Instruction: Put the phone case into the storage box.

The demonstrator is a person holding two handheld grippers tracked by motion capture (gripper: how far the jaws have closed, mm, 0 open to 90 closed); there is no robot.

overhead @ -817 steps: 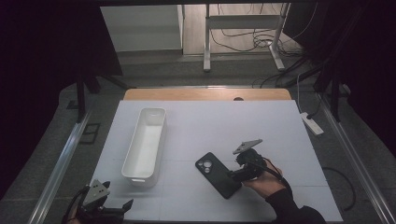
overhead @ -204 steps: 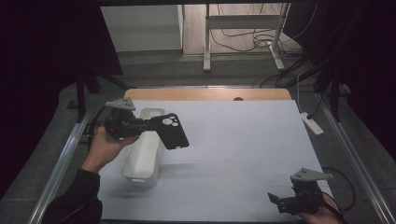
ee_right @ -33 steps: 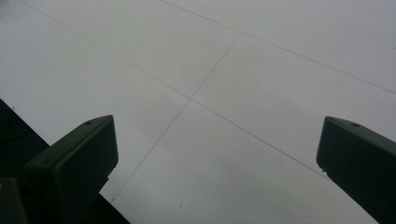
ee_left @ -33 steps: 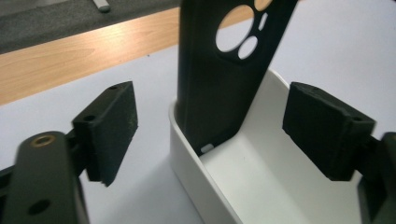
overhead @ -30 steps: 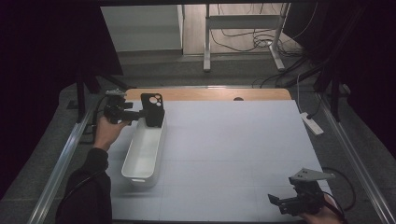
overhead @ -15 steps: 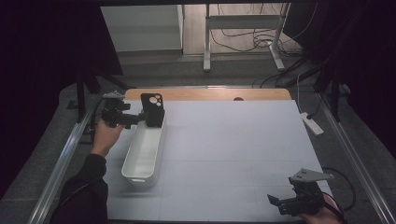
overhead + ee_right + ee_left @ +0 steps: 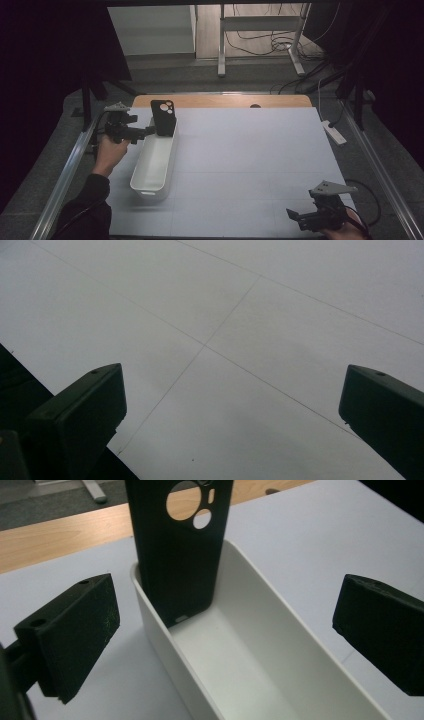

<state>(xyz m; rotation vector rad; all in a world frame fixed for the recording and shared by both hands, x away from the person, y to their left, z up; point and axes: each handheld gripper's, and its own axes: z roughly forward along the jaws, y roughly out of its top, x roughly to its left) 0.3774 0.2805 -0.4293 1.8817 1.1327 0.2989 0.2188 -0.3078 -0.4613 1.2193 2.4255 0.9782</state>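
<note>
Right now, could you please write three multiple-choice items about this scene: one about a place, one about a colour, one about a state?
1. Where is the phone case?
A. flat on the table
B. standing in the far end of the white bin
C. between the right gripper's jaws

2. What colour is the phone case?
A. black
B. white
C. red

3. How does the left gripper stand?
A. shut on the case
B. shut on the bin's rim
C. open, apart from the case

Key: 1 B, its lower end sits inside the bin; 2 A, it is dark against the white wall; 3 C, the jaws stand wide with nothing pressed between them.
</note>
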